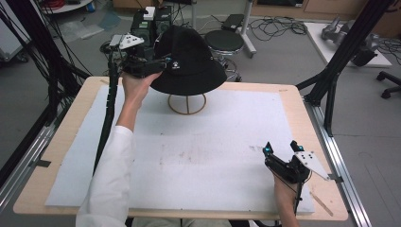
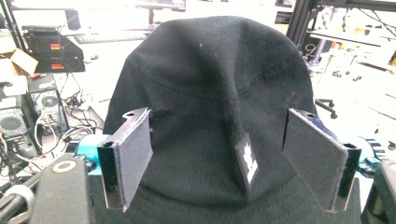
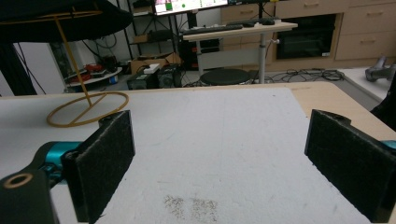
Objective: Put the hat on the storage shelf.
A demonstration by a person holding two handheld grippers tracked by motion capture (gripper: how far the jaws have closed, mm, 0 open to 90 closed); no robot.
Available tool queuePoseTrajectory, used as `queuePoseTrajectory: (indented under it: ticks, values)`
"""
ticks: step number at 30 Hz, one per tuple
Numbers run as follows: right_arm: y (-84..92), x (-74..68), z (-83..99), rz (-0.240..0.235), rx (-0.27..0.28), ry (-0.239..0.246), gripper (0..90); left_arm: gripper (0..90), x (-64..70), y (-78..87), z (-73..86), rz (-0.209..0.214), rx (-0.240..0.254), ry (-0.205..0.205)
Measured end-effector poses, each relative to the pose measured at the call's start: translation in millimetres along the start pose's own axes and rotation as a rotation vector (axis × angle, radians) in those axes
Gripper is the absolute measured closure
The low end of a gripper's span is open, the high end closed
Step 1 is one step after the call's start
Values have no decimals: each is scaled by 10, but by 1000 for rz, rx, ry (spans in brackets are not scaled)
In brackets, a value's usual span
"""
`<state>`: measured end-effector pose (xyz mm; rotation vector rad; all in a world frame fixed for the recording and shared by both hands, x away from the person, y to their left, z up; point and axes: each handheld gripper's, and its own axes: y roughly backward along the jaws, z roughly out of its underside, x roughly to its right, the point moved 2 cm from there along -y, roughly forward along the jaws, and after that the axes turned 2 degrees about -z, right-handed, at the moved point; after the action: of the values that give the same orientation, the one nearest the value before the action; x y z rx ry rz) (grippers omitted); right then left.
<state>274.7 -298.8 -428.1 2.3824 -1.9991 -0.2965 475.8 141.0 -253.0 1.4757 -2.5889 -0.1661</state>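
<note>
A black bucket hat (image 1: 189,56) with a small white logo sits on a gold wire stand (image 1: 187,105) at the far middle of the table. My left gripper (image 1: 163,64) is raised at the hat's left side, level with its brim. In the left gripper view the hat (image 2: 210,93) lies right ahead, and my left gripper (image 2: 224,158) stands open, its jaws wide to either side of the crown's base. My right gripper (image 1: 282,145) rests open near the table's front right corner. In the right gripper view my right gripper (image 3: 219,163) has nothing between its jaws, with the stand (image 3: 88,109) and the hat's brim (image 3: 93,21) far to the left.
A white mat (image 1: 213,156) covers most of the wooden table. A black stool (image 1: 224,41) and computer boxes (image 1: 151,23) stand behind the table's far edge. Black frame posts (image 1: 340,52) rise at the right, and cables hang at the left.
</note>
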Motion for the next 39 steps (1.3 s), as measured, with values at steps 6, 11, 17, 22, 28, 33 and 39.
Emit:
queuePoseTrajectory:
  ticks: [6, 11, 17, 22, 28, 33, 39]
  values:
    - [-1, -6, 2, 2, -4, -4, 74, 230, 8, 183, 71, -2, 7, -15]
    - [-9, -15, 3, -3, -4, -2, 74, 229, -51, 363, 129, -20, 30, -12]
    - [-15, -25, 9, -4, -6, -1, 74, 228, -101, 591, 247, -26, 57, 0]
    - [-13, -41, 10, -5, -4, 4, 74, 225, -99, 781, 341, -27, 81, -1]
    - [3, -41, 15, 1, -1, 5, 74, 224, -82, 1028, 493, -24, 89, -12]
    - [2, -24, 19, 3, 0, -2, 74, 219, -113, 1205, 663, -43, 88, -5]
    - [8, -30, 16, 10, 7, -4, 74, 217, -176, 1372, 824, -78, 116, 20]
